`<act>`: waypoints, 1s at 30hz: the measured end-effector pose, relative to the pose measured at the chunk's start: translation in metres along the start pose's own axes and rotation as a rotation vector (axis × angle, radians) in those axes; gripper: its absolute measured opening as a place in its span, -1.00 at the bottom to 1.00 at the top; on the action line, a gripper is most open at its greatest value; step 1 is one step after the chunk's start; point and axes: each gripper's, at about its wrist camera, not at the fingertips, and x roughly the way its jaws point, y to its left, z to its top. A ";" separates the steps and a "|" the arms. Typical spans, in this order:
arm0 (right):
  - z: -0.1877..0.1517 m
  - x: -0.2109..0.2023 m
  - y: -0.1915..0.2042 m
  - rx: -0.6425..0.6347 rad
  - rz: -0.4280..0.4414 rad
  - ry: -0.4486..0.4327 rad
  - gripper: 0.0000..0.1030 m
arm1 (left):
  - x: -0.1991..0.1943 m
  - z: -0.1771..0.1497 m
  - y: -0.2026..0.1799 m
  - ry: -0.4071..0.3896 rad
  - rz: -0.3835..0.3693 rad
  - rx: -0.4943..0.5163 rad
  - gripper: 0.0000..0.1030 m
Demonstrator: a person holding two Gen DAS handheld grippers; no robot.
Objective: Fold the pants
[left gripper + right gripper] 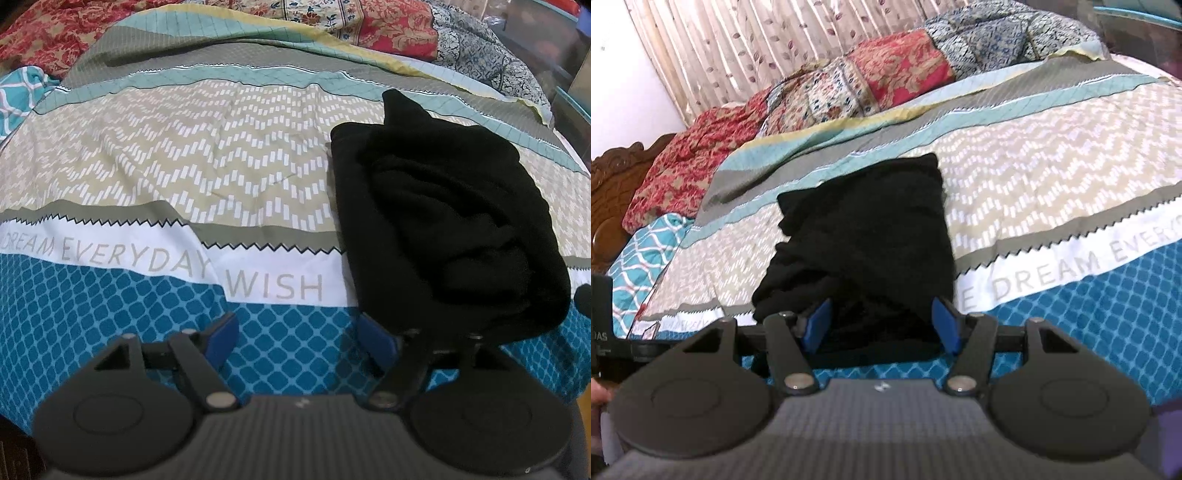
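The black pants (443, 221) lie on the patterned bedsheet (184, 166) as a compact, thick bundle, several layers stacked on one another, near the bed's front edge where the blue lattice band meets the white strip printed with "DREAM EVERYDAY WISH". In the right wrist view the same pants (864, 236) read as a roughly rectangular stack, longer than wide, with a squared far corner and looser, rumpled folds toward the near end. One small flap sticks up at the far end in the left view, so the packet is not perfectly flat.

By the look of it the folding is largely done: no leg trails out and no waistband lies spread open. What may remain is a last tidy or press of the rumpled near layers, or simply leaving the bundle where it sits.

The left gripper (299, 338) hovers over bare sheet just beside the bundle's near corner, its blue pads wide apart and holding nothing. The right gripper (882, 325) sits directly in front of the bundle's near end, jaws spread to either side of the dark cloth; they are not clamped on it.

Behind, floral quilts (798, 92) are heaped along the far side of the bed, with a pleated curtain (738, 40) and a carved wooden headboard (609, 192) beyond.
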 end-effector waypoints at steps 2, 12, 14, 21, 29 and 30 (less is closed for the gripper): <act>0.003 0.000 -0.008 0.013 -0.011 -0.006 0.23 | -0.004 0.004 0.004 -0.021 -0.033 -0.006 0.51; 0.019 -0.001 -0.051 0.148 0.005 -0.022 0.60 | -0.024 0.039 0.018 -0.123 -0.265 -0.100 0.99; 0.019 0.002 -0.057 0.190 0.030 -0.012 0.63 | -0.014 0.043 0.017 -0.082 -0.310 -0.143 0.99; 0.023 0.015 -0.070 0.236 0.057 0.045 0.64 | 0.026 0.047 -0.009 0.045 -0.369 -0.161 0.99; 0.034 0.052 -0.076 0.224 0.116 0.155 0.73 | 0.060 0.033 0.003 0.147 -0.456 -0.339 1.00; 0.032 0.057 -0.079 0.238 0.125 0.168 0.81 | 0.061 0.033 0.005 0.148 -0.463 -0.339 1.00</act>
